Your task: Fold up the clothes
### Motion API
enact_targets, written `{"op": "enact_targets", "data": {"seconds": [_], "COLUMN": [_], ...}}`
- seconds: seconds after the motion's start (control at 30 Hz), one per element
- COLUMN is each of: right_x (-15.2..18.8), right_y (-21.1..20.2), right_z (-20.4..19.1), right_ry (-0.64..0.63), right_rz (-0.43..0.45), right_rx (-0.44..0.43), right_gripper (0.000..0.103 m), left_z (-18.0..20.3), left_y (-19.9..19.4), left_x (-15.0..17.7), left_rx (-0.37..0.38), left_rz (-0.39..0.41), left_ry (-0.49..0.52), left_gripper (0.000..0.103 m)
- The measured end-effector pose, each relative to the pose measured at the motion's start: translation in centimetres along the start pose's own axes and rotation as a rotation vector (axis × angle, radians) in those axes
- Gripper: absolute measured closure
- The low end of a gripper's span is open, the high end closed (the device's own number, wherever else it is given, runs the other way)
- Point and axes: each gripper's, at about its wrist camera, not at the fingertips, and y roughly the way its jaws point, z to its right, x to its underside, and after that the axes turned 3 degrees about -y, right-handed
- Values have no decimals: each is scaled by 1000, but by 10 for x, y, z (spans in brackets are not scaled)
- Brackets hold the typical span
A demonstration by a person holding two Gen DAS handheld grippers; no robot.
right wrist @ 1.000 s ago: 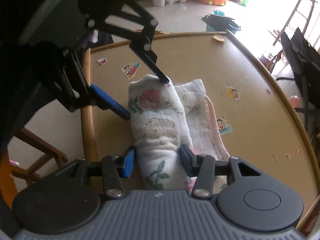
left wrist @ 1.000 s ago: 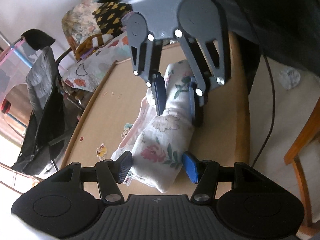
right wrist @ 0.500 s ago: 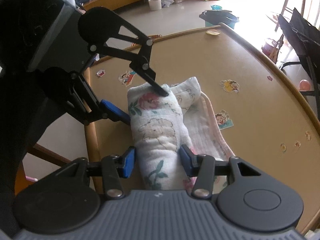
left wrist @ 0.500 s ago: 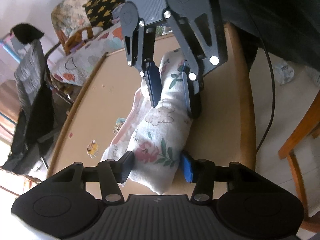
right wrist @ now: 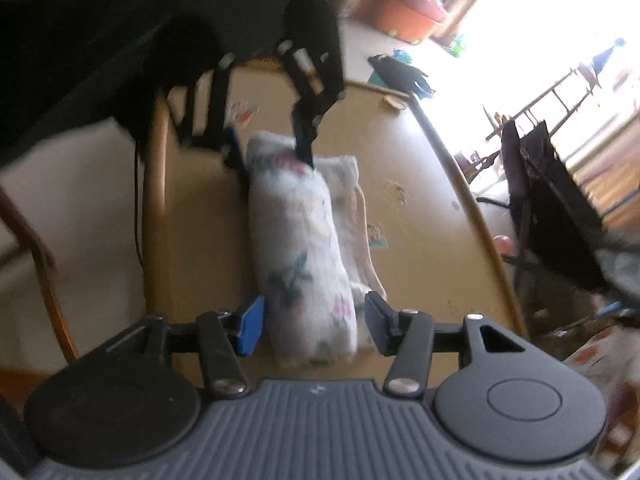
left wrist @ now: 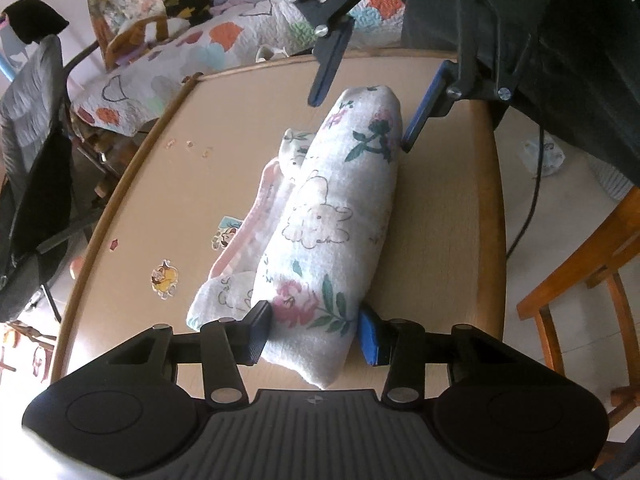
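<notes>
Altogether, one rolled floral cloth (pink-edged), two grippers, one table

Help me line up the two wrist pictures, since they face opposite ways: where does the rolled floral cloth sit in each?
Left wrist view: the rolled floral cloth runs up the middle, its near end between the left gripper pads.
Right wrist view: the cloth lies centre-left, blurred, its near end at the right gripper.
Shared landmark: the cartoon sticker on the table, beside the cloth's pink-edged side.

Quilted bed behind; wooden chair beside; bright window glare.
</notes>
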Motion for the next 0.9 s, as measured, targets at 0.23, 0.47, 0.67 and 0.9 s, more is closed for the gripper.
{"op": "enact_targets", "data": {"seconds": [0.23, 0.47, 0.67, 0.9], "right_x": [-2, -3, -4, 14], "right_y": [11, 32, 25, 22], "right_z": [-22, -11, 28, 68], "right_ry": [-159, -104, 145, 439], "right_rz": [18, -33, -14, -17], "right_rx": [8, 15, -149, -508], "right_gripper": [50, 63, 73, 73], "left_z": [-14, -20, -29, -23], "left_y": [3, 4, 1, -12], "left_x": [-4, -1, 2, 8], "left_rx": [24, 37, 93, 288], "left_rz": [0, 17, 31, 39], "left_ry": [-31, -84, -208, -323], "left_gripper": [57, 57, 57, 57]}}
